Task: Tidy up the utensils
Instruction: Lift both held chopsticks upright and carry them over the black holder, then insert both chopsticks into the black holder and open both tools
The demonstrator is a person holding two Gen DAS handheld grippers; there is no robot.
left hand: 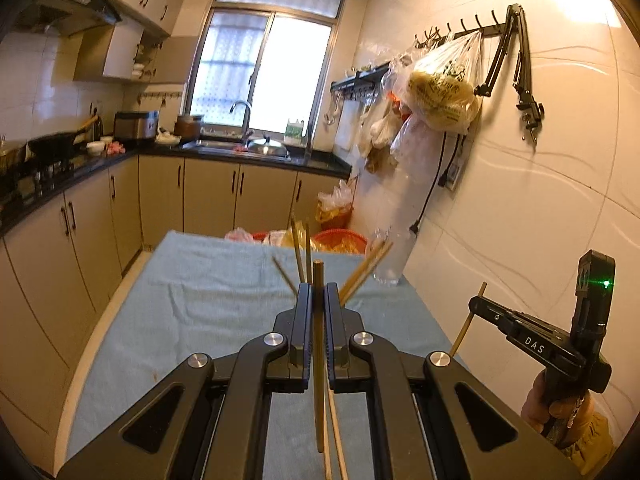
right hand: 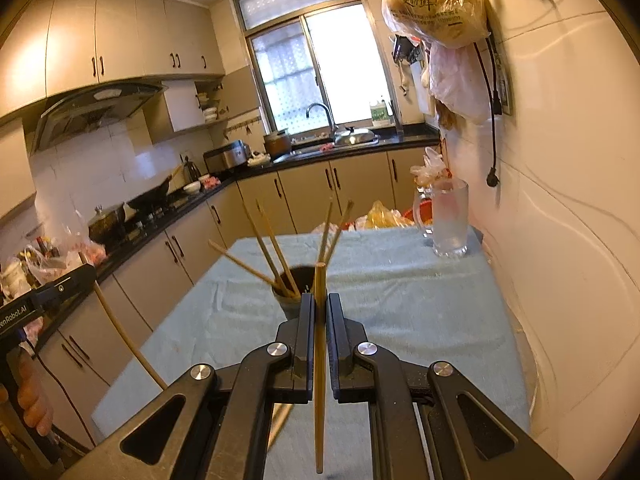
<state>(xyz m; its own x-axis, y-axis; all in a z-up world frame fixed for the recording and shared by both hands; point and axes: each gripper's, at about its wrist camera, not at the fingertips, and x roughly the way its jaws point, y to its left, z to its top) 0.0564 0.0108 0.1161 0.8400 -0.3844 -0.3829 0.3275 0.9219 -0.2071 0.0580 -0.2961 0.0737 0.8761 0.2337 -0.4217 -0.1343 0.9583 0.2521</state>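
A table (right hand: 420, 300) covered with a pale blue cloth (left hand: 208, 300) fills the middle of the kitchen, set close against the tiled wall. Toward its far end by the wall stands a frosted glass mug (right hand: 450, 216), well apart from everything else.

Near the middle of the cloth sits a dark cup (right hand: 298, 284) that serves as the holder. Several chopsticks (right hand: 264, 248) already lean out of it at loose angles, fanned apart. In the left wrist view the cup is hidden behind the gripper, and only the fanned sticks show above it.

The left gripper (left hand: 318, 292) is pressed together on one chopstick (left hand: 318, 344), which stands nearly upright between the jaws. A second thin stick runs beside its lower end; whether that one is also pinched cannot be told. The right gripper (right hand: 320, 304) is likewise clamped on a single chopstick (right hand: 319, 360), held upright just on the near side of the cup.

The sticks look like bamboo, so they are probably light, stiff and smooth. A thin round stick can pivot or slide in a flat pinch, so a grip around the middle to upper part seems safest, leaving a long lower end free to guide into the cup. They are unlikely to break, but the cup is small and already crowded, so a stick lowered carelessly might catch on the leaning ones or tip the cup.
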